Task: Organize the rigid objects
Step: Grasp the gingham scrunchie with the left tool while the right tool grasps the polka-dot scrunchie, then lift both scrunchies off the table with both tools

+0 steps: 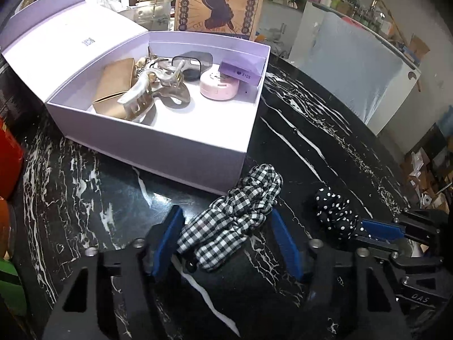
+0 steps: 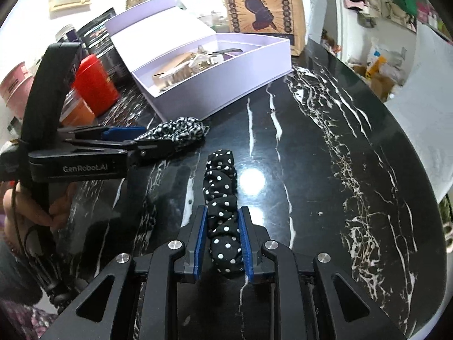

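An open lilac box (image 1: 158,141) stands on the black marble table and holds hair claws (image 1: 153,85), a tan carton, a pink round compact (image 1: 218,84) and a small purple box. My left gripper (image 1: 226,235) is open, its blue pads (image 1: 167,243) on either side of a black-and-white gingham scrunchie (image 1: 235,212) lying just in front of the box. My right gripper (image 2: 222,243) is shut on a black polka-dot scrunchie (image 2: 219,187) resting on the table. The box (image 2: 226,85) and gingham scrunchie (image 2: 178,130) also show in the right wrist view.
A printed paper bag (image 1: 218,0) and a glass kettle (image 1: 154,2) stand behind the box. Red and orange canisters (image 2: 93,85) and pink tins stand left of it. The marble table (image 2: 339,141) curves away to the right, with a white cabinet beyond.
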Available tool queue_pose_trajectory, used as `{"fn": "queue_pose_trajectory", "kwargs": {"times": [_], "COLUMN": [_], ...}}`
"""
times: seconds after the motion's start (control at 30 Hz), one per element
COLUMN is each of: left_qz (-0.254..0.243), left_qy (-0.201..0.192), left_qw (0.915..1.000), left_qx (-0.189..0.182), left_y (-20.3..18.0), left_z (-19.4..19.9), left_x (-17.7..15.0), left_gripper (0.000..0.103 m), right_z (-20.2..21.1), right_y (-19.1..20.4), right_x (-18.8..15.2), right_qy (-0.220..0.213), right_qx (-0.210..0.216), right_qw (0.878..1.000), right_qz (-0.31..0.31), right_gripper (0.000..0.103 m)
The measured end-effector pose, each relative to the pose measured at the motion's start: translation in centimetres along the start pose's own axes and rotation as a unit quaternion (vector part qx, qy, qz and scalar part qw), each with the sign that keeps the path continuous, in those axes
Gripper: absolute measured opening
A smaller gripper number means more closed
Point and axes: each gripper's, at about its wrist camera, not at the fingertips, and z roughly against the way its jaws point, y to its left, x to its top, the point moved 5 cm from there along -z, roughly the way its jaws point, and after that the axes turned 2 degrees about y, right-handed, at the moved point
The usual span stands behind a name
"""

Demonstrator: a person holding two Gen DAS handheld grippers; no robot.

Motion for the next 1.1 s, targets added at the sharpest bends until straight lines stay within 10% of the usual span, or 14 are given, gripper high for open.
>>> {"fn": "queue_pose_trajectory", "kwargs": {"times": [0.4,1.1], "left_qz": [-0.011,-0.064], "left_qy": [0.008,0.018], "left_qw": [0.9999,0.9976], "left_qx": [0.002,0.021], "left_y": [-0.5,-2.5], "left_z": [0.6,1.0], "left_x": [-1.3,-3.4], "left_gripper": [0.042,0.057], "right_z": [-0.2,-0.8], "right_y": [0.3,1.6], "right_x": [0.3,-0.4], "right_qy": [-0.018,-0.028], "right_qx": [-0.008,-0.081], "right_qw": [1.0,0.994], "right_qz": [0.005,0.065], "right_gripper": [0.044,0.066]}}
